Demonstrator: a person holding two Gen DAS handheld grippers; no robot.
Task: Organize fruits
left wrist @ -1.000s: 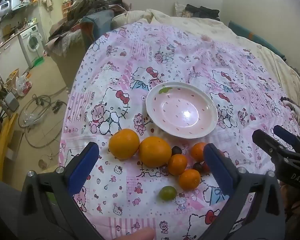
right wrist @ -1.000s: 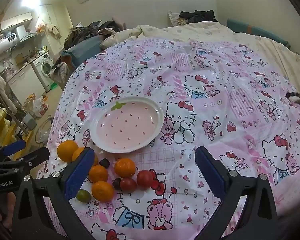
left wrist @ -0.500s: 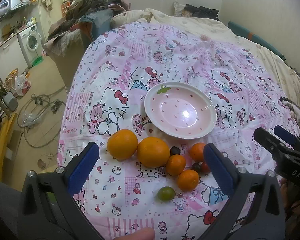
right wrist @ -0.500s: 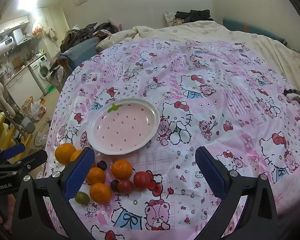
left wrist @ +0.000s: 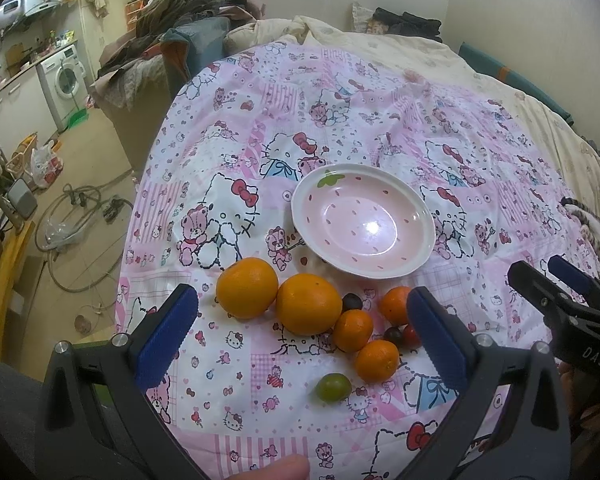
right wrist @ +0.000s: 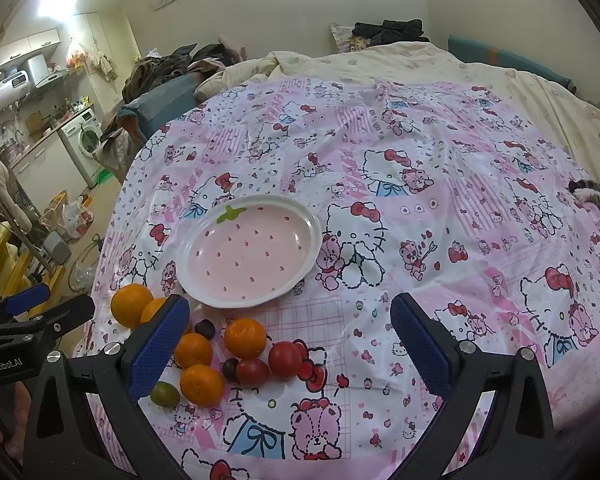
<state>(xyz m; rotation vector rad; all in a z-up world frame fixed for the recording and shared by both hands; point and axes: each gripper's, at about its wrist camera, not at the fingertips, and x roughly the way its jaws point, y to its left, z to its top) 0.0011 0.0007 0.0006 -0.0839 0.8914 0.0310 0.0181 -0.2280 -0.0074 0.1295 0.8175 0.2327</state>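
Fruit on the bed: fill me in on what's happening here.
A person holds a two-finger gripper in each hand over a cartoon-print sheet. The left gripper and right gripper are both open and hold nothing. The pink strawberry plate is empty. Just in front of it lie two big oranges, some smaller oranges, red tomatoes, a few dark small fruits and one green fruit. Nothing has been sorted yet.

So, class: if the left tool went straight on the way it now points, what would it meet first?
Probably the bigger round orange fruit between its open fingers, lying just before the pink strawberry-patterned plate; depth is uncertain.
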